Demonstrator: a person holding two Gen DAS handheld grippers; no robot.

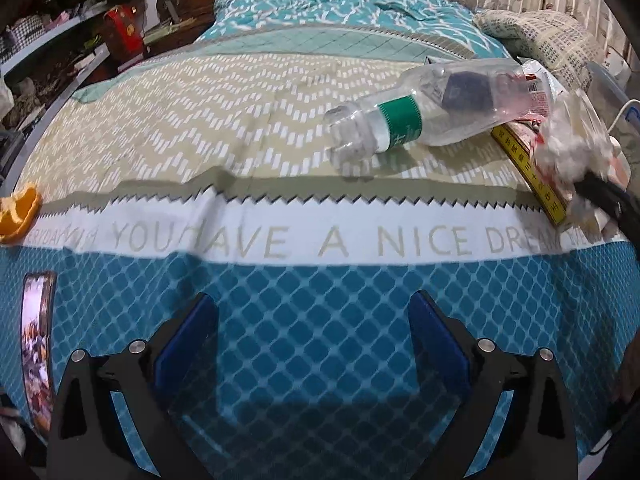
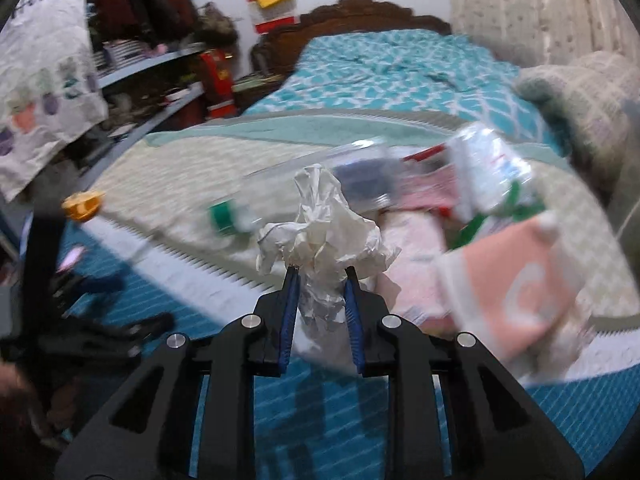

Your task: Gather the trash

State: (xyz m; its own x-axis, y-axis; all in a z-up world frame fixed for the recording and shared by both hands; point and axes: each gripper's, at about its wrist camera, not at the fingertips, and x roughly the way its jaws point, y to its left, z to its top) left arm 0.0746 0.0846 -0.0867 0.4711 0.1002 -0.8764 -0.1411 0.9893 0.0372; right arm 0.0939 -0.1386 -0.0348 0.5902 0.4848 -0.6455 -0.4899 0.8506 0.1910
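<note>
My right gripper (image 2: 319, 276) is clamped on a crumpled white tissue (image 2: 324, 236), centre of the right wrist view; the wad sticks up past the blue pads (image 2: 291, 304) and bulges both sides. My left gripper (image 1: 314, 320) has its fingers wide apart with nothing between them, low in the left wrist view, over the blue diamond part of the bedspread (image 1: 312, 360).

Other trash sits on the bed. A clear bottle (image 1: 404, 116) with a green label lies on its side, upper right of the left view, its far end resting on a pile at the right edge: clear wrapper (image 1: 532, 92) with red print, yellow-edged box (image 1: 536, 176), and the tissue (image 1: 568, 148) with my right tool's black finger under it. An orange peel (image 1: 18, 212) lies at the far left edge, well apart from the bottle. A phone (image 1: 38, 344) lies lower left, just beside my left finger.

The right view is motion-blurred: bottle (image 2: 304, 184) behind the tissue, peel (image 2: 82, 205) at left, a pink and white pack (image 2: 516, 292) at right; I can't make out its details.
</note>
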